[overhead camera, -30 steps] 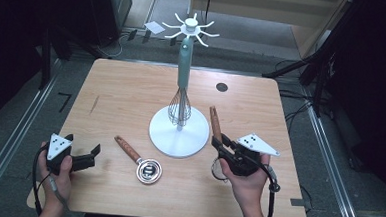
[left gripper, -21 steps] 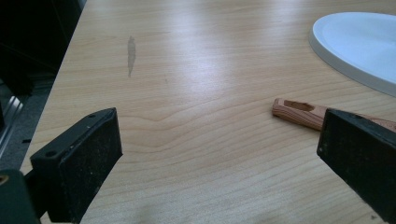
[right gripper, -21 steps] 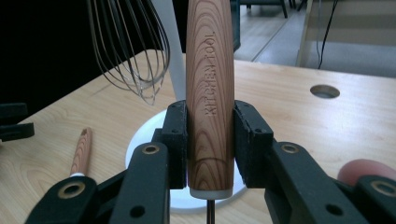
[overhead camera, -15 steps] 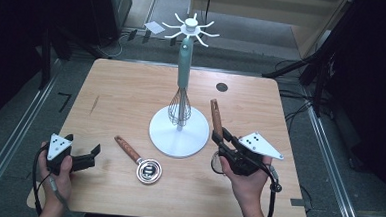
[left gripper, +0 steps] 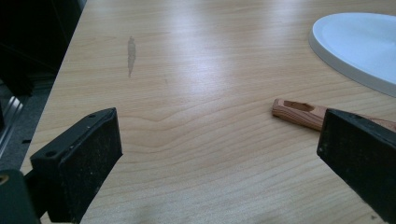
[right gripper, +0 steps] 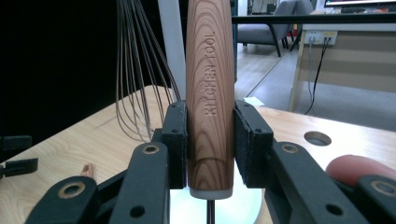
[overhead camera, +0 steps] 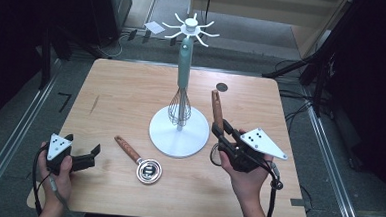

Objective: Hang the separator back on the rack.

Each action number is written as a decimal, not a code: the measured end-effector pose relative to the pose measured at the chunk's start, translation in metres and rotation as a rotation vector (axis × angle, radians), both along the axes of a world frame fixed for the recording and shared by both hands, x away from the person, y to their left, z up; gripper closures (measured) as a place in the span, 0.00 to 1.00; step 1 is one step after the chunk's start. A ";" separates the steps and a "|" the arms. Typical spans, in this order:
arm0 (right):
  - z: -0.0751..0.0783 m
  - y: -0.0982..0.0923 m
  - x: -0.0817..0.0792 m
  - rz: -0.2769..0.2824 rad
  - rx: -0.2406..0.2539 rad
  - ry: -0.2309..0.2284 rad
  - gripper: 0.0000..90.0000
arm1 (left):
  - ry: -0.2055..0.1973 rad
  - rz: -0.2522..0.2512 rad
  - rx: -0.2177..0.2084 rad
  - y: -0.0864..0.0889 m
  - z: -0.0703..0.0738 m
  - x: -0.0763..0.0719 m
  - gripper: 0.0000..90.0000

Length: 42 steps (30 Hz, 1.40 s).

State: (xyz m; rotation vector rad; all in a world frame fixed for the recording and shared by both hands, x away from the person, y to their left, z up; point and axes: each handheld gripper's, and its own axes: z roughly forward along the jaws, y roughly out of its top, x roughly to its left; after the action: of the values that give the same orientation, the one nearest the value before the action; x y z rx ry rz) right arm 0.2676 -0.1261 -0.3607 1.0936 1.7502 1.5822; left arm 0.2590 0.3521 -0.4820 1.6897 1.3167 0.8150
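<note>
From the high view, the job looked about a third done: a whisk (overhead camera: 180, 110) already hung from one of the white hooks of the utensil stand (overhead camera: 179, 138) at the middle of the worktop (overhead camera: 121, 95). The wooden-handled utensil (overhead camera: 216, 109) was clamped in the right tool (overhead camera: 224, 140) and stood clear of the wood just beside the stand's round base, its handle pointing up and away from the person, not yet near the hooks at the top. A second wooden-handled utensil (overhead camera: 139, 160), with a round metal head, lay flat on the worktop in front of the base, between the two hands and untouched. What seemed left was to hang the held piece on a hook, then fetch the one lying down. The left tool (overhead camera: 86, 155) rested low near the worktop's near-left corner with its jaws spread and nothing in them. In the left gripper view, the two black jaws stood wide apart over bare wood, the end of the lying utensil's handle (left gripper: 299, 109) showing near the right-hand jaw without touching it, and the rim of the white base (left gripper: 355, 51) beyond. In the right gripper view, both pads pressed on the handle (right gripper: 210, 93) stamped KITCHEN TOOL, gripping it near its lower end, upright between the jaws, with the whisk's wires (right gripper: 135, 79) and the stand's post just behind.
</note>
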 end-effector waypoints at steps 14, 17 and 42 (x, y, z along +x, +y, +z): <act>0.013 0.008 0.002 0.004 0.007 -0.043 0.78 | 0.000 0.000 0.000 0.000 0.000 0.000 0.00; 0.017 0.010 0.002 0.002 0.009 -0.057 0.78 | 0.000 0.000 -0.001 0.000 0.000 0.000 0.00; 0.050 0.014 0.006 0.016 0.021 -0.128 0.78 | -0.002 -0.001 -0.002 0.000 0.000 0.000 0.00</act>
State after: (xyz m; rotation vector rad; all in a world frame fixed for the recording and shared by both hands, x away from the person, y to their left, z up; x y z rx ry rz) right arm 0.2737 -0.1117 -0.3110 0.9682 1.6659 1.6466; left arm 0.2592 0.3519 -0.4822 1.6869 1.3147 0.8143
